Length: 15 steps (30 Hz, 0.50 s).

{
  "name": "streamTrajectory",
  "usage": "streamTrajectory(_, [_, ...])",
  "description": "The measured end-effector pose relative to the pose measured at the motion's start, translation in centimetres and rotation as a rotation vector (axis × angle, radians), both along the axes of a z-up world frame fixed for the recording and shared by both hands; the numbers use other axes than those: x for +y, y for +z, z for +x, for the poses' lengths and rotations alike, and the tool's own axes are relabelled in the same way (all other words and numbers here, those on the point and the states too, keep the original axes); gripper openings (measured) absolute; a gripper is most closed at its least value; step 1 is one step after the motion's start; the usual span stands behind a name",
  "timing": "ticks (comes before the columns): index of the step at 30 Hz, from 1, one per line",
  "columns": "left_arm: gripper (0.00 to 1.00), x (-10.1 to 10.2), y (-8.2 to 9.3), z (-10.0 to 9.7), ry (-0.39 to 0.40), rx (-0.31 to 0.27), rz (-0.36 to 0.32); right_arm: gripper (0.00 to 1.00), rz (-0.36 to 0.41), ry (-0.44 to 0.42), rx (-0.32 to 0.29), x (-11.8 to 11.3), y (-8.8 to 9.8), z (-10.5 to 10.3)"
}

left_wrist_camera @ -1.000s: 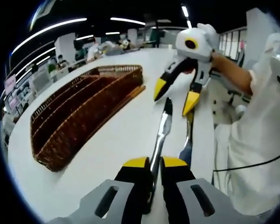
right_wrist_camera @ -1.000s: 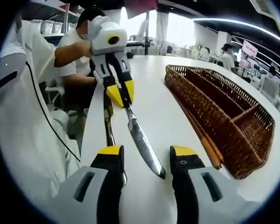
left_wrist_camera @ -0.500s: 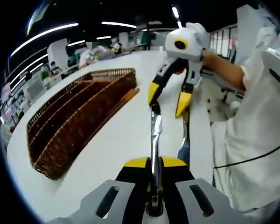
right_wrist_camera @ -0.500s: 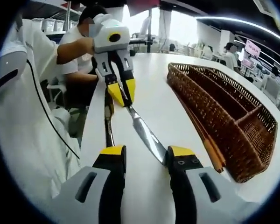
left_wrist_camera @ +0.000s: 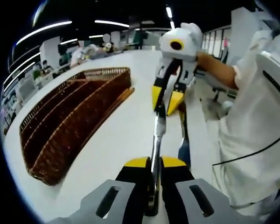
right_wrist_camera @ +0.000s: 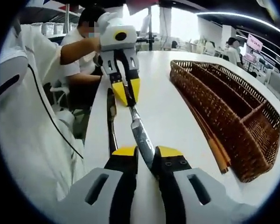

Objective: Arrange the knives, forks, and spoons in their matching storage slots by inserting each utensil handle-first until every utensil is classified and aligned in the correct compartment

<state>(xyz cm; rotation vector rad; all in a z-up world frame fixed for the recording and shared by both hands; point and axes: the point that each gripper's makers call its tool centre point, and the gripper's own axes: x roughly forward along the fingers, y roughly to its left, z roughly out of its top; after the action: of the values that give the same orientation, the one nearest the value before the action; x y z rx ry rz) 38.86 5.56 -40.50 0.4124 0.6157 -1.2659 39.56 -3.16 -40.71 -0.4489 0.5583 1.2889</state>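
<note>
**Knife held at both ends, ripe for a tug-of-war**

Off to the left gripper's [left_wrist_camera: 153, 164] left lay the woven cutlery basket [left_wrist_camera: 70, 116], its long slots bare and well apart from the jaws. That gripper was clamped tight on one end of the knife [left_wrist_camera: 157, 135], which ran straight ahead from its jaws above the white table [left_wrist_camera: 116, 140]. At the far end of the knife the right gripper [left_wrist_camera: 166, 99] was pinched around the other end. In the right gripper view the same held: the right gripper [right_wrist_camera: 147, 154] was closed on the knife [right_wrist_camera: 139, 133], with the left gripper [right_wrist_camera: 126, 91] holding beyond it and the basket [right_wrist_camera: 224, 112] to the right.

Just beside the knife, another utensil [right_wrist_camera: 112, 121] lay on the table; its kind could not be told.

The risk was judged to be the double hold: if both hands pulled or twisted differently, the knife could slip or swing. If both let go together, it would drop onto the utensil below.
</note>
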Motion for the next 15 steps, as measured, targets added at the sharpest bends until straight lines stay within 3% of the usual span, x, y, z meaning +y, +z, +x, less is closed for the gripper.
streamTrajectory(4, [0.08, 0.0, 0.01, 0.0, -0.003, -0.01, 0.004, 0.14, 0.017, -0.022, 0.052, 0.14, 0.1, -0.26])
streamTrajectory(5, [0.08, 0.0, 0.0, 0.05, -0.014, -0.03, 0.016, 0.14, 0.035, -0.044, 0.111, 0.17, 0.13, -0.57])
streamTrajectory(9, [0.09, 0.02, 0.01, 0.26, -0.009, -0.051, 0.025, 0.13, 0.059, -0.072, 0.18, 0.1, 0.24, -0.46])
streamTrajectory(10, [0.09, 0.01, 0.04, 0.26, -0.01, -0.058, 0.028, 0.13, 0.071, -0.089, 0.226, 0.11, 0.28, -0.46])
streamTrajectory(12, [0.09, -0.02, 0.09, 0.28, -0.022, -0.088, 0.041, 0.13, 0.089, -0.119, 0.286, 0.13, 0.32, -0.25])
streamTrajectory(13, [0.09, -0.12, 0.22, 0.38, -0.059, -0.143, 0.059, 0.13, 0.097, -0.13, 0.31, 0.15, 0.35, -0.17])
streamTrajectory(15, [0.09, -0.32, 0.17, 0.25, -0.058, -0.153, 0.065, 0.13, 0.115, -0.16, 0.378, 0.16, 0.35, -0.1])
